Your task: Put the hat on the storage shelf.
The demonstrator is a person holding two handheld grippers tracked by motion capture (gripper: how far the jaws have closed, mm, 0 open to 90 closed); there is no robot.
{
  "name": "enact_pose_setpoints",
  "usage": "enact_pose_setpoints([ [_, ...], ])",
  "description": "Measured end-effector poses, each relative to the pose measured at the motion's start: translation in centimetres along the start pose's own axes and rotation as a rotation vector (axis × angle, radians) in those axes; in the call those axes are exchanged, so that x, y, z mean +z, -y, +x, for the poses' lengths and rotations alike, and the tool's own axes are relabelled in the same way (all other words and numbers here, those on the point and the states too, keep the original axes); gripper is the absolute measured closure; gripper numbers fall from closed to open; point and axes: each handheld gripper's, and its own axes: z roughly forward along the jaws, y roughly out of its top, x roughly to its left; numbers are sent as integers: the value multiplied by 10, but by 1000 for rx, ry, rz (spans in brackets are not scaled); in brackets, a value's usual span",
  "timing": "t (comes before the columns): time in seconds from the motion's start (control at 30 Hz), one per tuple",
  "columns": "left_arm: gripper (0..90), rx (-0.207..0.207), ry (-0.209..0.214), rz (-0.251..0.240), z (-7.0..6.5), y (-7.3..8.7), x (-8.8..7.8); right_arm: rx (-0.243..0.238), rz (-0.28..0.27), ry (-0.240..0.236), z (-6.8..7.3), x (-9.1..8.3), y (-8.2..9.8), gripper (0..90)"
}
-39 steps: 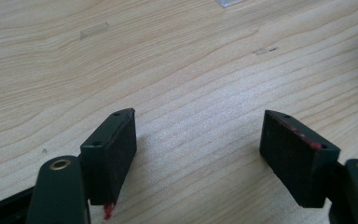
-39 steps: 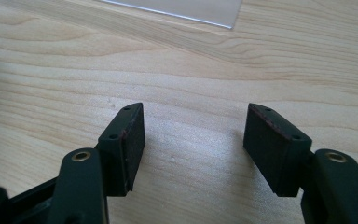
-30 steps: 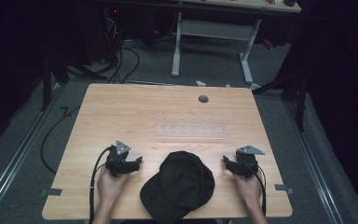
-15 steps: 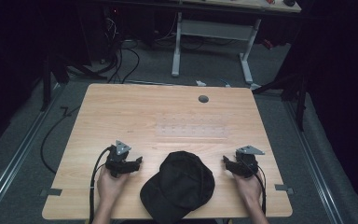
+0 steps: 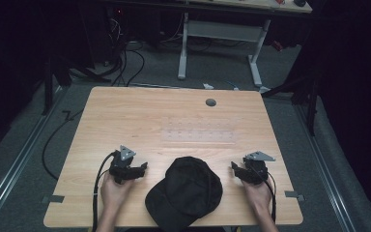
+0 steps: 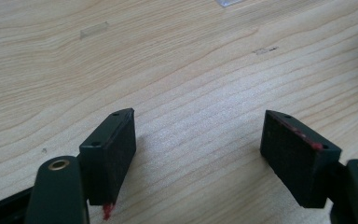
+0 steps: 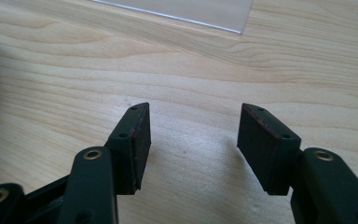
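- The right gripper (image 5: pixel 238 170) had just been closing its jaws a little, yet nothing was between them; in the right gripper view they stood apart over bare wood.
- The left gripper (image 5: pixel 140 169) was also released and gripped nothing.
- Compared with the earlier pictures, both hands were in the same places, and the black cap (image 5: pixel 186 192) had not shifted.
- The cap lay at the near edge of the table (image 5: pixel 125 116), between the two grippers, near both but touched by neither.
- So I judged that the work on the cap was not yet begun.
- A clear plastic sheet (image 5: pixel 199 136) lay beyond the cap.
- I could read no brand, label or writing anywhere.
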Motion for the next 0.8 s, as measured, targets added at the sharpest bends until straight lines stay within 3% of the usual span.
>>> enact_pose_setpoints([
  [0.27,269,-1,-1,-1,0,0,0,-11,-25,-23,6,-12,0,465],
  [0.73,269,-4,-2,-2,0,0,0,-25,-70,-115,19,-29,2,483],
  [0.8,270,-4,-3,-3,0,0,0,-25,-88,-147,25,-35,1,490],
])
